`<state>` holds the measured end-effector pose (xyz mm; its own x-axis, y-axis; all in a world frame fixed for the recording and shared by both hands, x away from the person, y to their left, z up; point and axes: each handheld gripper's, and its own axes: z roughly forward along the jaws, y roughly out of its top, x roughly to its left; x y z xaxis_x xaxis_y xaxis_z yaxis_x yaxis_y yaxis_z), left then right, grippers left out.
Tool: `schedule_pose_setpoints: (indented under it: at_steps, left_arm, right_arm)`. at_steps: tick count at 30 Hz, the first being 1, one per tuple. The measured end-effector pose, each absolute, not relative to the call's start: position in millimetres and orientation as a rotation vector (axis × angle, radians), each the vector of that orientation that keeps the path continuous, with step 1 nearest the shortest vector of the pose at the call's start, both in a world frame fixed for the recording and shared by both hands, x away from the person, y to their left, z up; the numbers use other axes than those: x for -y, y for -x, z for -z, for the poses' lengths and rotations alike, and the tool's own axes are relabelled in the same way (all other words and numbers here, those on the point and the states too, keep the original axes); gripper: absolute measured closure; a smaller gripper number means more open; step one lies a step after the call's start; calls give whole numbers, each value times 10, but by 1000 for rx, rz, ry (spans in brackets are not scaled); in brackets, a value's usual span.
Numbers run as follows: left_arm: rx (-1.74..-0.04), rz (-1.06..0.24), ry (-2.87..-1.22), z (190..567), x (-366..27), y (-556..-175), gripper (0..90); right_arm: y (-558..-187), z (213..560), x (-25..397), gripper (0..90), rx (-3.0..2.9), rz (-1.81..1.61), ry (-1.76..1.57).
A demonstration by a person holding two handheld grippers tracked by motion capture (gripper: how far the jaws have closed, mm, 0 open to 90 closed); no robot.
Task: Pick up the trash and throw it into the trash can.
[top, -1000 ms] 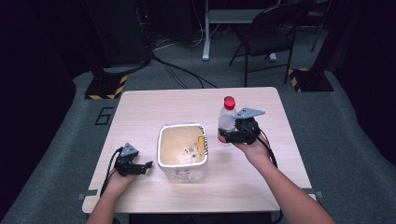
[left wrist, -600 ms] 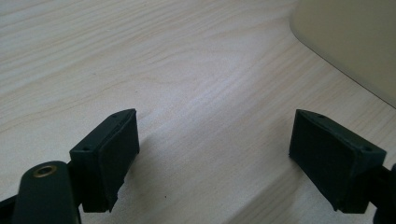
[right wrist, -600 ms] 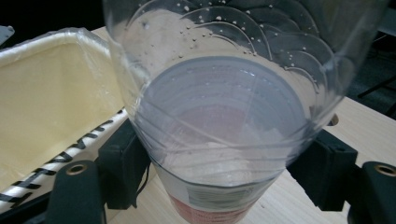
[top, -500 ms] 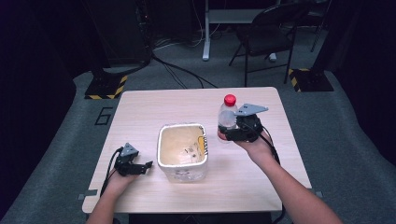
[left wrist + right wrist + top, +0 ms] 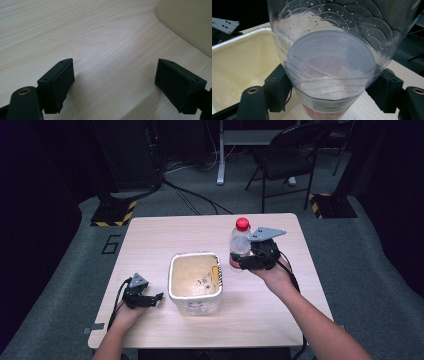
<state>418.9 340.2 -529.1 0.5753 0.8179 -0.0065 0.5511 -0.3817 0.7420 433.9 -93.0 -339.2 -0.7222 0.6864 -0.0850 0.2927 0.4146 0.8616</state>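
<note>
A: Where is the right tool [image 5: 243, 261]?

B: Its jaws are clamped on the lower body of the clear plastic bottle [image 5: 240, 244], one pad on each side. The bottle stands upright with its red cap [image 5: 242, 224] on top, just beside the cream tub [image 5: 195, 299], off the tub's far right corner.

A: And the left tool [image 5: 154, 298]?

B: It rests low on the counter [image 5: 165, 235], just beside the tub's left wall, jaws spread wide with bare wood between them.

A: Anything in the tub?

B: It stands open, near the counter's middle; its inside looks pale and stained, and I cannot tell more.
</note>
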Motion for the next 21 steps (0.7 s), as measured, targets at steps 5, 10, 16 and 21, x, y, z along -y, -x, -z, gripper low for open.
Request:
schedule_pose_setpoints:
  at_steps: [5,10,16,21]
  left_arm:
    - [-1088,-475,-2087,5291,-3402,-4189,159]
    - [-1088,-475,-2087,5291,-3402,-4188,159]
    - [-1088,-476,-2087,5291,-3402,-4188,159]
    - [-1088,-476,-2087,5291,-3402,-4189,159]
  right_arm:
    - [-4291,3299,902,266,-2249,-1259,-803]
    - [-4242,3200,886,266,-2247,-1278,-779]
    - [-4198,3100,858,266,-2247,-1299,-756]
    - [-4140,3043,778,266,-2265,-1322,-727]
